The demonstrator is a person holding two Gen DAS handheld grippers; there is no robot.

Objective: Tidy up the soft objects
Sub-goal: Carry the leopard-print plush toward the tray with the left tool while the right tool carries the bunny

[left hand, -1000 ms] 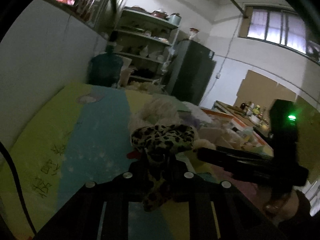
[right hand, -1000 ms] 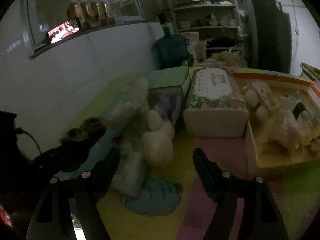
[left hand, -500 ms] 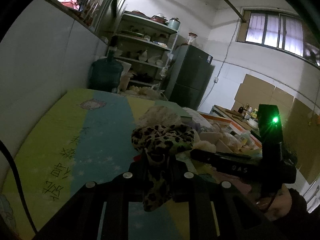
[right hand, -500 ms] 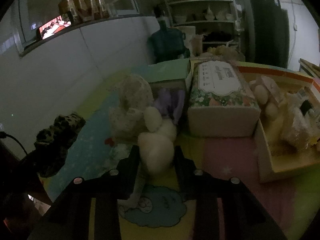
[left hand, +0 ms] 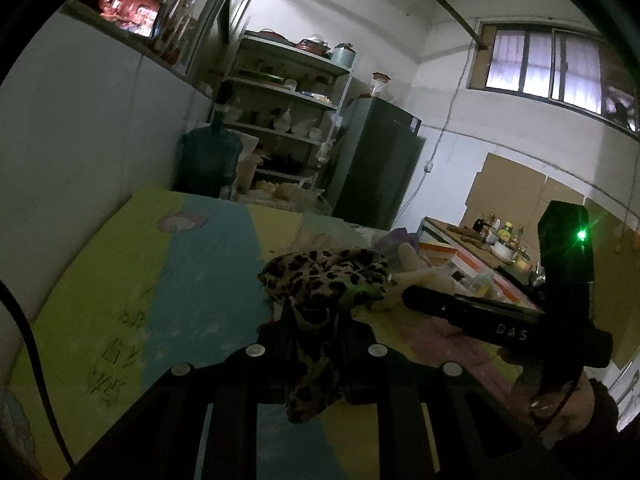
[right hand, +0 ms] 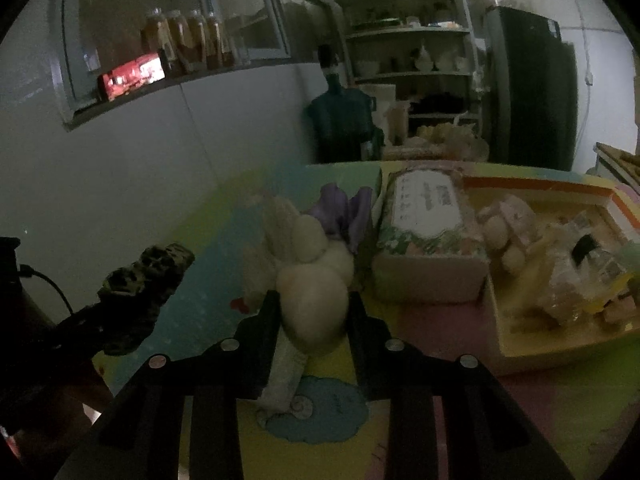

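Observation:
My left gripper (left hand: pixel 314 314) is shut on a leopard-print fabric piece (left hand: pixel 326 278) and holds it above the colourful mat (left hand: pixel 208 264). It also shows at the left of the right wrist view (right hand: pixel 146 276). My right gripper (right hand: pixel 312 308) is shut on a cream plush toy (right hand: pixel 314 296), lifted a little off the mat. The right gripper body shows in the left wrist view (left hand: pixel 500 320). A purple soft item (right hand: pixel 344 216) and a fluffy white plush (right hand: pixel 276 224) lie just behind the cream toy.
A floral tissue box (right hand: pixel 428 232) stands right of the plush pile. A yellow tray (right hand: pixel 560 264) with several packets lies at the right. A green box sits behind the pile. A water jug (right hand: pixel 344 120), shelves and a dark fridge (right hand: pixel 532 88) stand beyond the mat.
My right gripper closed from wide open onto the cream plush toy and raised it slightly. My left gripper kept hold of the leopard fabric and tilted upward.

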